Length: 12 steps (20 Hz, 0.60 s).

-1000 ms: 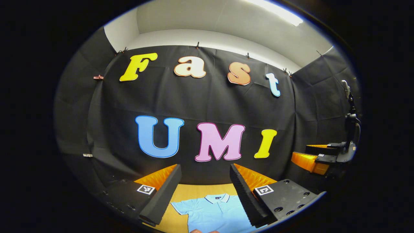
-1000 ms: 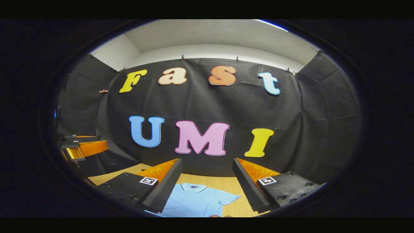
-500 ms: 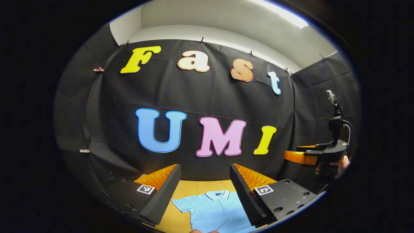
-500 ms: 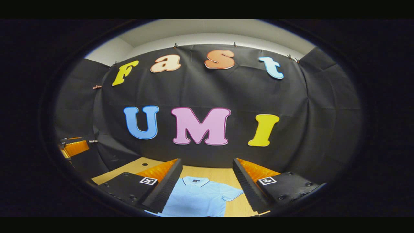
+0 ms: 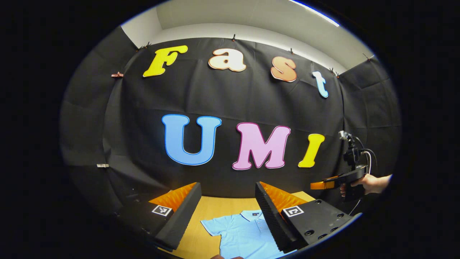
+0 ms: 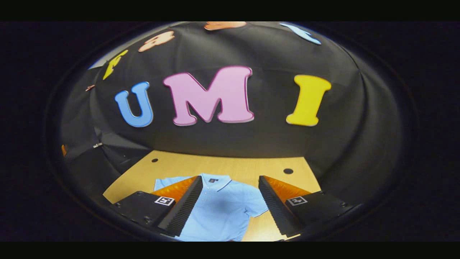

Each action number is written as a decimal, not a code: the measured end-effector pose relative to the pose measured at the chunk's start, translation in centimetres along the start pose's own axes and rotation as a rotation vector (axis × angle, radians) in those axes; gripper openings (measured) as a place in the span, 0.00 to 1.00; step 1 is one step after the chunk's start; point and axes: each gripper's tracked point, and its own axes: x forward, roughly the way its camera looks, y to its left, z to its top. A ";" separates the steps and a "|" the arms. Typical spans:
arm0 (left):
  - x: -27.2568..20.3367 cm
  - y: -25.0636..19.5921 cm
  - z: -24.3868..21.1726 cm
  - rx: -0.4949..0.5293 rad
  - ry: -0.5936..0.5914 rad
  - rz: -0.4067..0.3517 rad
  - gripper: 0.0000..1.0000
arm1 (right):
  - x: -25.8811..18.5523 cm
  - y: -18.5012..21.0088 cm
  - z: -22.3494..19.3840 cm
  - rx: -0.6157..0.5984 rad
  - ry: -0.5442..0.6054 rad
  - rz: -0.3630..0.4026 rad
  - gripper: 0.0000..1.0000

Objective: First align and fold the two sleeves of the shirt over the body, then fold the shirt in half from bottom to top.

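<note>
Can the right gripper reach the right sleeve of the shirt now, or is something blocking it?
Probably yes. The right gripper is open above the shirt, whose sleeve lies flat on the bare table with nothing between.

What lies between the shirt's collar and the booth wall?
Bare wooden table between the shirt collar and the wall, seen in the right gripper view; two small holes near its far corners.

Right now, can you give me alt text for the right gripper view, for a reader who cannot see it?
A light blue polo shirt lies flat, collar away from the camera, on a wooden table. The right gripper hangs above it with fingers spread wide, holding nothing. Black cloth walls the booth behind.
</note>
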 end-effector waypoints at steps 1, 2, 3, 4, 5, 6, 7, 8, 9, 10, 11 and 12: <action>0.7 -0.2 -0.1 0.004 0.006 0.010 0.96 | 1.7 -1.3 -1.2 0.008 0.043 -0.002 0.98; 1.5 -0.5 -0.5 0.010 0.018 0.022 0.96 | 3.5 -2.8 -2.5 0.010 0.088 -0.011 0.98; 2.3 -0.8 -1.3 0.019 0.040 0.036 0.96 | 5.3 -4.2 -3.9 0.009 0.131 -0.015 0.98; 3.0 -1.0 -1.8 0.025 0.059 0.051 0.96 | 7.0 -5.7 -5.4 0.004 0.175 -0.025 0.98; 4.0 -1.5 -2.3 0.027 0.073 0.060 0.96 | 8.7 -7.1 -6.9 -0.004 0.218 -0.037 0.98; 4.8 -2.2 -2.8 0.026 0.089 0.065 0.96 | 10.2 -8.4 -8.4 -0.007 0.258 -0.046 0.99; 5.4 -2.8 -3.4 0.030 0.105 0.072 0.96 | 11.6 -9.5 -10.1 -0.001 0.302 -0.054 0.99; 6.1 -3.3 -3.7 0.040 0.121 0.081 0.96 | 13.0 -10.4 -11.5 0.015 0.338 -0.053 0.99; 6.7 -3.8 -4.1 0.048 0.132 0.090 0.96 | 14.4 -11.4 -12.6 0.032 0.373 -0.054 0.99; 7.3 -4.5 -4.3 0.046 0.137 0.092 0.96 | 15.5 -12.4 -14.0 0.040 0.408 -0.062 0.99; 7.9 -5.4 -4.4 0.030 0.138 0.086 0.96 | 16.4 -13.3 -15.8 0.048 0.444 -0.066 0.99; 8.4 -6.2 -4.5 -0.002 0.145 0.076 0.96 | 17.2 -13.8 -17.3 0.059 0.480 -0.066 0.99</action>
